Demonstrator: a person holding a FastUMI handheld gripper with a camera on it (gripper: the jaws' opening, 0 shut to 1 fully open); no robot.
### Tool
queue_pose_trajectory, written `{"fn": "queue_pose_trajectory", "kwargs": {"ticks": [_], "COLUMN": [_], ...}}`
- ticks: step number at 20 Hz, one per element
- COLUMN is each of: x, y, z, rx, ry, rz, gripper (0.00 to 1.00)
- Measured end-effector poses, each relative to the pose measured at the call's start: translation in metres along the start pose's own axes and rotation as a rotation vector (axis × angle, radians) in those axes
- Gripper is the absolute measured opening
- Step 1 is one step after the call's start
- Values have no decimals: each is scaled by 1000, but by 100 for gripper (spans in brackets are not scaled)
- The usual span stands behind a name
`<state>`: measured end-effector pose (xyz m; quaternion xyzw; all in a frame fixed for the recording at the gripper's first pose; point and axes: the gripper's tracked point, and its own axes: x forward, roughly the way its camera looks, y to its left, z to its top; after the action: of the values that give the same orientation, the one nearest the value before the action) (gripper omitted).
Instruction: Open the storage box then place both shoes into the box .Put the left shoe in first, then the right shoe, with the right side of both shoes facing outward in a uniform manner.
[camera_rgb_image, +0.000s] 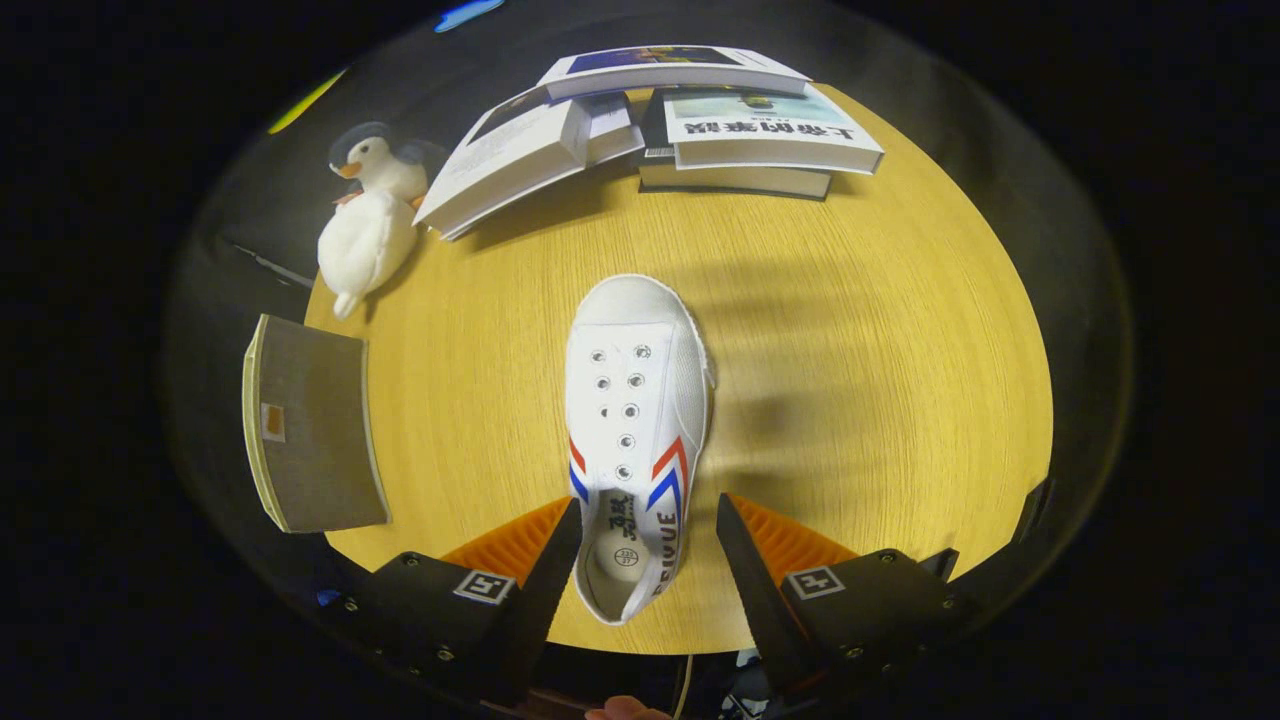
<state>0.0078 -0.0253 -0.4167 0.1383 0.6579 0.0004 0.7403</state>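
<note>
So the gripper (648, 520) hangs over the round wooden table (880, 380) with its fingers spread wide; the white shoe (636, 420) lies flat between them, heel end in the gap, toe pointing away, and neither finger seems to touch it. Beyond the shoe's toe sit stacked books (700, 120); off to its left, a plush duck (370, 220) and a grey box (310, 425) at the table's edge.

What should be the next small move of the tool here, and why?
Probably close the tool on the shoe. Its fingers stand open on either side of the heel end; the left finger looks close to the shoe, while a gap remains at the right one. The shoe lies flat on the table, toe pointing away.
</note>
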Motion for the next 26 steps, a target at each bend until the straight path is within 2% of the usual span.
{"fn": "queue_pose_trajectory", "kwargs": {"ticks": [3,7,8,11,12,13,14,15,16,17,22,26], "x": [18,31,35,36,37,33,42,36,28,30,8,-29], "y": [-13,-16,-12,-4,-9,-9,-12,-13,-14,-13,1,20], "z": [-2,0,-2,0,-1,3,-3,-2,1,-2,1,7], "rx": [-13,-43,-54,-44,-67,-52,1,24,40,37,78,12], "ry": [26,48,53,56,62,56,53,62,62,69,75,31], "rz": [-57,-77,-55,-1,-15,-19,-16,-11,-1,3,83,97], "gripper": [84,83,83,45,45,29,25,8,8,2,2,2]}}
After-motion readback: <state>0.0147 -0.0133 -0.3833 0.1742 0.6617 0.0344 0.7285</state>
